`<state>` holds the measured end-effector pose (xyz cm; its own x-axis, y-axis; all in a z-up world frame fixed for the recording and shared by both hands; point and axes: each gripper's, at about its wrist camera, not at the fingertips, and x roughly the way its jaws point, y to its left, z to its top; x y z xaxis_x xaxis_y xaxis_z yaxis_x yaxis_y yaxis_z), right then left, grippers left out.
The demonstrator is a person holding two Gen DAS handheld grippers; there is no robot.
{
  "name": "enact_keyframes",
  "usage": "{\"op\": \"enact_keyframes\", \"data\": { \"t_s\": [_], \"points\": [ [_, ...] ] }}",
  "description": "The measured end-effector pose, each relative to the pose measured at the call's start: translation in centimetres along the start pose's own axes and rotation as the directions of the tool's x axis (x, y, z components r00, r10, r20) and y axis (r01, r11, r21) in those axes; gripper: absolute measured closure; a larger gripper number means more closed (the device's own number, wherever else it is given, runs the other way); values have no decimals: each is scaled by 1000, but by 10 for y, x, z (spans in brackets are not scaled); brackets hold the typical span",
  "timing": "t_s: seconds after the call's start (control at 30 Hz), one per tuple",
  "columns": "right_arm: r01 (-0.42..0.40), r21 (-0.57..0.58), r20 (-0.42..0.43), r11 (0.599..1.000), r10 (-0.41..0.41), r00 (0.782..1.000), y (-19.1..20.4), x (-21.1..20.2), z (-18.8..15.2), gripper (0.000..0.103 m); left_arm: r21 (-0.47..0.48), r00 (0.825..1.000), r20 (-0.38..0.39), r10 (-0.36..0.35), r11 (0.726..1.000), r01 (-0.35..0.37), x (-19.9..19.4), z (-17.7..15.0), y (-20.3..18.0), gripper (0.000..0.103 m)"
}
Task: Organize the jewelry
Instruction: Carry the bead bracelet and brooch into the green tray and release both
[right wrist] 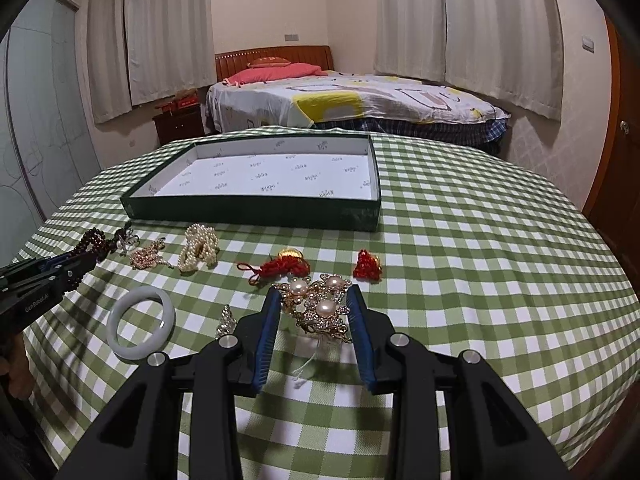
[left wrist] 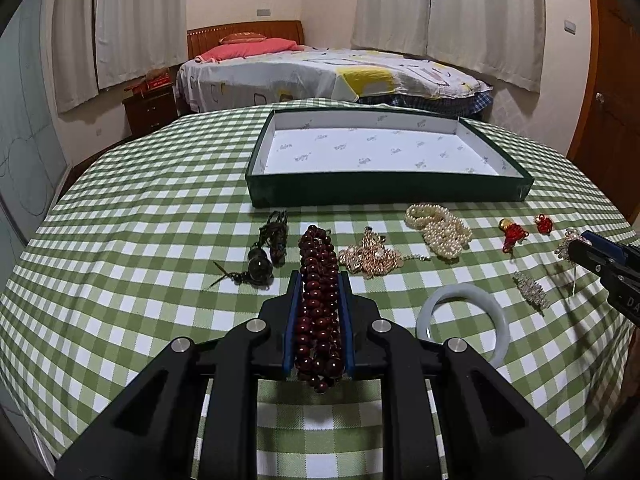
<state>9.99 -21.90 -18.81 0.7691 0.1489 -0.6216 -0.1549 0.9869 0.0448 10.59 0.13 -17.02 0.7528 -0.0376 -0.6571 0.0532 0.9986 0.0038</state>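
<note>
My left gripper (left wrist: 319, 280) is shut on a dark red bead strand (left wrist: 318, 300) that lies between its blue pads on the checked cloth; it also shows in the right wrist view (right wrist: 86, 258). My right gripper (right wrist: 316, 298) is open around a gold brooch with pearls (right wrist: 320, 306), one finger on each side, not touching it clearly. A green box with a white lining (left wrist: 384, 190) (right wrist: 256, 212) stands empty behind the jewelry.
On the cloth lie a dark pendant cord (left wrist: 264, 256), a rose-gold chain (left wrist: 370, 258), a pearl strand (left wrist: 440, 230), red knot charms (right wrist: 286, 266) (right wrist: 367, 266), a white jade bangle (right wrist: 142, 328) and a crystal clip (left wrist: 532, 290). A bed (left wrist: 320, 76) stands behind the table.
</note>
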Motion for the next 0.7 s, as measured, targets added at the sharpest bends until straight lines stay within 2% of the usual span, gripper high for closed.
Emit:
{"op": "enact_keyframes", "data": {
  "t_s": [0.4, 0.7],
  "points": [
    [-28, 6, 80, 1000, 27, 996, 3, -13, 33, 68, -48, 998, 51, -19, 999, 22, -12, 32, 4, 86],
    [-48, -7, 170, 999, 49, 984, 4, -2, 86, 68, -35, 990, 131, -51, 998, 56, -5, 89, 0, 86]
  ]
}}
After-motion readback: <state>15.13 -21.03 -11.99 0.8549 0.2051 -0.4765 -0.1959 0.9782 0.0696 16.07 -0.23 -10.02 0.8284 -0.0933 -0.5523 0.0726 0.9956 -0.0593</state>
